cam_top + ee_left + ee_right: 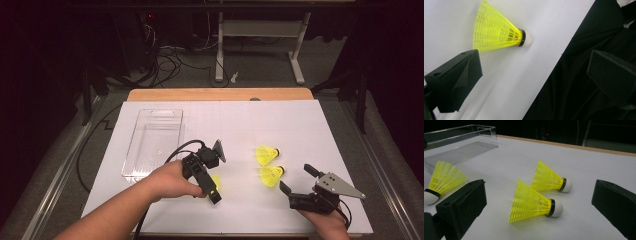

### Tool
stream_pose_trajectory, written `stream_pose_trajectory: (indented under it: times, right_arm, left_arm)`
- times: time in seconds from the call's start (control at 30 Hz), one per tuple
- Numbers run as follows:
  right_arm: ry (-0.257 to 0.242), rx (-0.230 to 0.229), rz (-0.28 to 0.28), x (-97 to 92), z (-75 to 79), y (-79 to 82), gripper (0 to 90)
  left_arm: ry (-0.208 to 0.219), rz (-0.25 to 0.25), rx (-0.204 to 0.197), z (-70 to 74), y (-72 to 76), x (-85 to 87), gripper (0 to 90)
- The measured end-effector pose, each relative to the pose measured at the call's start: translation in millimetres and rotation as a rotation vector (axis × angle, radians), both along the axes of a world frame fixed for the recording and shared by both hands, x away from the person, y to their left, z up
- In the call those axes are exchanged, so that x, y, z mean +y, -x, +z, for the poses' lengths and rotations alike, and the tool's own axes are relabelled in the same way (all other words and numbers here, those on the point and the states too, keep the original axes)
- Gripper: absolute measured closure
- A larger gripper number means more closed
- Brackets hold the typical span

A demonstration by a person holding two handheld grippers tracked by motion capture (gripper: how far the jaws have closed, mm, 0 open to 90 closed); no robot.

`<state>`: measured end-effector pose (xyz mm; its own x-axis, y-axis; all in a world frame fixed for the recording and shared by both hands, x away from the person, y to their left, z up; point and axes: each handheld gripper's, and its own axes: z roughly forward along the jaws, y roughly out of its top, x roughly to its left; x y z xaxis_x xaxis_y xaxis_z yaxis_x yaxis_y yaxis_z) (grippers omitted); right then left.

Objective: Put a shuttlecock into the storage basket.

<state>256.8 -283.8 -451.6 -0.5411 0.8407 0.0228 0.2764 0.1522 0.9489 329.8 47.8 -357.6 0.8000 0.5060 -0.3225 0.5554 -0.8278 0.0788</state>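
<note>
- Left gripper [216,187] jaws spread wide, holding nothing, over a yellow shuttlecock [496,31] lying on its side near the table's [300,120] front edge.
- Right gripper [295,180] also released, empty, pointed at two more shuttlecocks [534,203] [549,180].
- Each: yellow mesh skirt, black band, white rounded cap.
- Clear plastic tray [150,145] sits left, empty.

No readable text

No words, labels, brands or numbers can be read on the shuttlecocks [534,203], clear tray [152,142] or white surface [300,125].
</note>
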Motion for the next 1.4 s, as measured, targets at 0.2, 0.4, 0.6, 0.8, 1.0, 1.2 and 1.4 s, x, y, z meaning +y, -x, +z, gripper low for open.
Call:
stream_pose_trajectory:
  times: [0.2,0.4,0.6,0.8,1.0,1.2,1.4]
  right_arm:
    - [0.0,0.001,-0.003,-0.2,0.0,-0.1,0.4]
    - [-0.001,0.002,-0.001,-0.7,0.1,-0.1,0.4]
    - [-0.002,0.002,0.0,-1.0,0.1,-0.1,0.4]
    - [-0.002,-0.001,-0.006,-1.7,0.2,-0.2,0.4]
    - [-0.001,0.001,-0.003,-1.4,-0.1,-0.2,0.4]
    - [0.0,0.002,0.0,-1.3,-0.2,-0.3,0.4]
    - [0.001,0.005,0.001,-1.6,-0.3,-0.4,0.4]
  left_arm:
    - [-0.001,0.012,-0.011,4.8,-11.3,3.2,0.9]
    - [0.0,0.011,0.002,2.4,-20.8,2.3,1.0]
    - [-0.007,0.024,-0.002,-2.1,-26.6,0.9,1.4]
    - [-0.005,0.042,-0.016,-7.2,-31.6,-1.2,3.9]
    - [0.01,0.047,-0.026,-14.5,-34.8,-5.7,15.5]
    - [-0.012,0.047,-0.019,-20.8,-37.8,-10.2,23.0]
    - [-0.004,0.06,-0.017,-24.6,-40.9,-8.4,31.5]
